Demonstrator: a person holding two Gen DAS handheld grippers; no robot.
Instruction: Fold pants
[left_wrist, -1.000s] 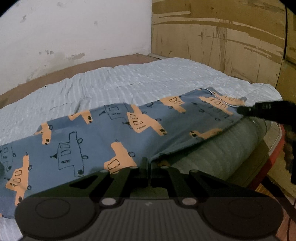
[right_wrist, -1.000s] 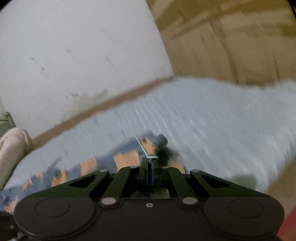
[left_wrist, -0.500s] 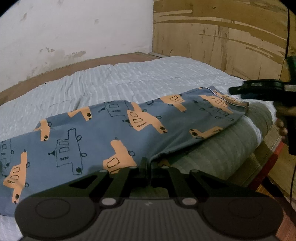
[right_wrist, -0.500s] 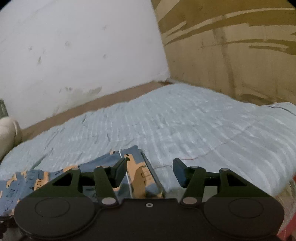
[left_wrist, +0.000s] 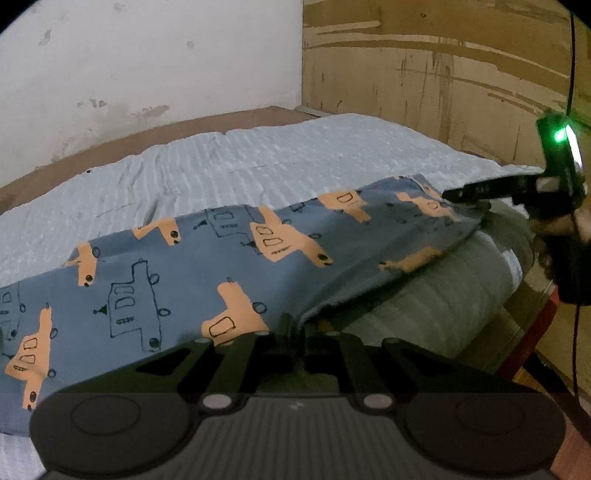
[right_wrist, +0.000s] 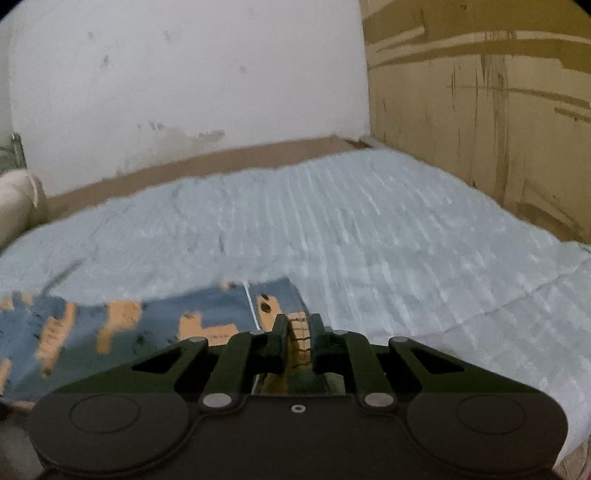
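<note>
The blue pants (left_wrist: 192, 280) with orange truck prints lie folded lengthwise across the near edge of the bed. My left gripper (left_wrist: 295, 325) is shut on the pants' near edge. My right gripper (right_wrist: 297, 325) is closed down on the hem end of the pants (right_wrist: 273, 306), with fabric between its fingers. In the left wrist view the right gripper (left_wrist: 461, 194) shows at the far right, its tip on the pants' hem.
A light blue quilted bedspread (right_wrist: 369, 236) covers the bed. A white wall (right_wrist: 184, 74) stands behind and a wooden board (right_wrist: 480, 92) on the right. The grey mattress side (left_wrist: 443, 306) drops off at the near right. A pale pillow (right_wrist: 14, 206) lies far left.
My right gripper opened half a second ago and has now closed on the hem end of the pants. The left gripper stays shut on the pants' edge.
</note>
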